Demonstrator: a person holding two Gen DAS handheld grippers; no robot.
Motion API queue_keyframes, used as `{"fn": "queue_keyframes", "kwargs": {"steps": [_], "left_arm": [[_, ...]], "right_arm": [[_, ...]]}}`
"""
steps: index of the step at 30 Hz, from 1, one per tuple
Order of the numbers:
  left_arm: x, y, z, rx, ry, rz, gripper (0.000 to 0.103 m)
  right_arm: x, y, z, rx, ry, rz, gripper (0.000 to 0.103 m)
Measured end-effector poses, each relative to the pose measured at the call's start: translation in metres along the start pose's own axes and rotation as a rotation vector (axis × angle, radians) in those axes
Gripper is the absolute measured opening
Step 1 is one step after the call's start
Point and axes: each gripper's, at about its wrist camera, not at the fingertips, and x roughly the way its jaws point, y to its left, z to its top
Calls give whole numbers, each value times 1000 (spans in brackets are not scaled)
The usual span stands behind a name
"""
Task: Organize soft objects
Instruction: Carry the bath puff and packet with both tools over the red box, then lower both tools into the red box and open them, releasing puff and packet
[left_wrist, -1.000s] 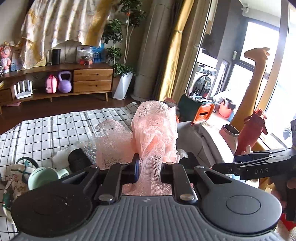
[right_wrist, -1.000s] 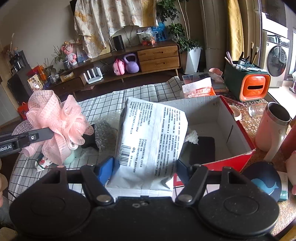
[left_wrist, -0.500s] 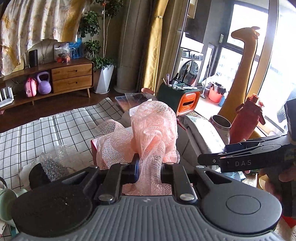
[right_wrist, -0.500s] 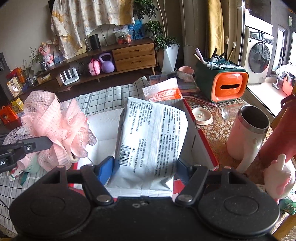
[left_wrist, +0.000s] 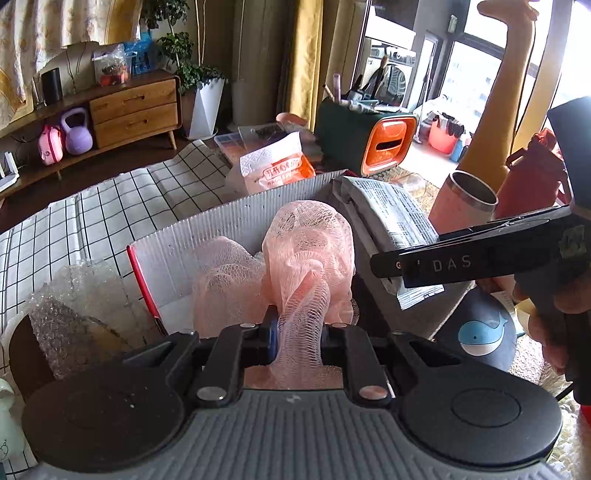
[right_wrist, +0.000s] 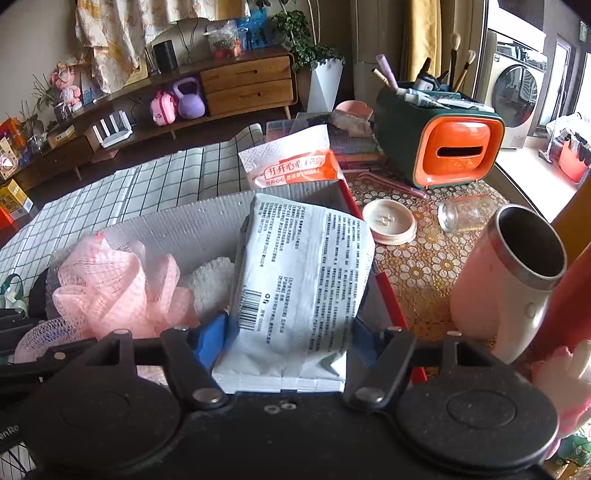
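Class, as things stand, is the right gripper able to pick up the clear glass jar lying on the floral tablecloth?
Probably not yet: the right gripper is shut on the white printed packet, so it has no free grip. The glass jar itself lies uncovered.

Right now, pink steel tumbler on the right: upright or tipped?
Upright. In the right wrist view the tumbler stands on its base on the floral table mat, open mouth up. The inside looks dark; contents cannot be told.

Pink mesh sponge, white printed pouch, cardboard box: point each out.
pink mesh sponge (left_wrist: 308, 251): left wrist view, upper bulge.
white printed pouch (right_wrist: 299, 280): right wrist view, printed face.
cardboard box (right_wrist: 192, 229): right wrist view, inner back wall.
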Motion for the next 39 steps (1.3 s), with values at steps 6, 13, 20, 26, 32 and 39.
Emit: {"fn": "queue_keyframes", "kwargs": {"steps": [6,13,20,26,32,39], "left_arm": [[29,4,1,-21,67,-2,15],[53,5,-6,-24,132,-7,15],[64,1,-9,-8,166,-10,15],[70,3,-12,-23,193,-17,15],[66,3,-14,-33,187,-2,24],[53,6,-14,-44,159,17,29]], "right_arm": [[32,11,-1,-42,56,9,70],[49,8,-5,-37,94,0,70],[60,5,-9,-23,126,-9,70],[61,3,-11,-1,134,-3,72],[55,2,-12,14,126,-1,72],[38,5,-13,12,101,-1,74]]}}
